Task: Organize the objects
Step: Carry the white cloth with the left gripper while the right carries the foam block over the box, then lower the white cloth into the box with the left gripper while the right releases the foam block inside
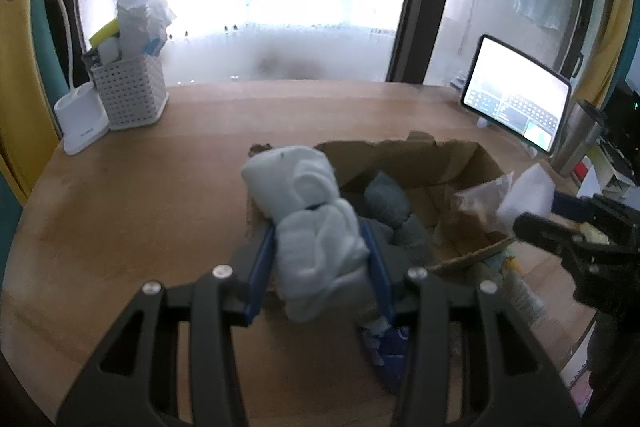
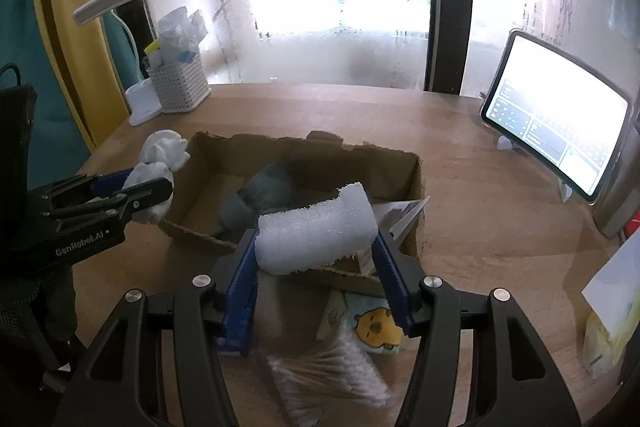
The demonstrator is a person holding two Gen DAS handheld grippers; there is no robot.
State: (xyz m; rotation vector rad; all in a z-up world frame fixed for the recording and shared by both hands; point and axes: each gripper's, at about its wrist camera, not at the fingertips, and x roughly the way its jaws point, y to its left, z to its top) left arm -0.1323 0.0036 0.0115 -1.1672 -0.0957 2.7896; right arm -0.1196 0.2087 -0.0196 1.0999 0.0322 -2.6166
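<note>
Clamped crosswise in the right hand-held gripper point(image 2: 316, 247), the white foam roll point(image 2: 316, 233) is held over the near wall of the cardboard box point(image 2: 304, 147), while the rolled white sock point(image 1: 316, 223) is gripped by the left hand-held gripper point(image 1: 320, 255) at the box's left end.

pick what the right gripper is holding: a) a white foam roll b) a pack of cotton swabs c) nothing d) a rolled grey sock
a: the right gripper has its blue pads closed on a white foam roll above the near edge of the cardboard box; the cotton swabs lie on the table below it, and the white sock bundle is in the left gripper.
</note>
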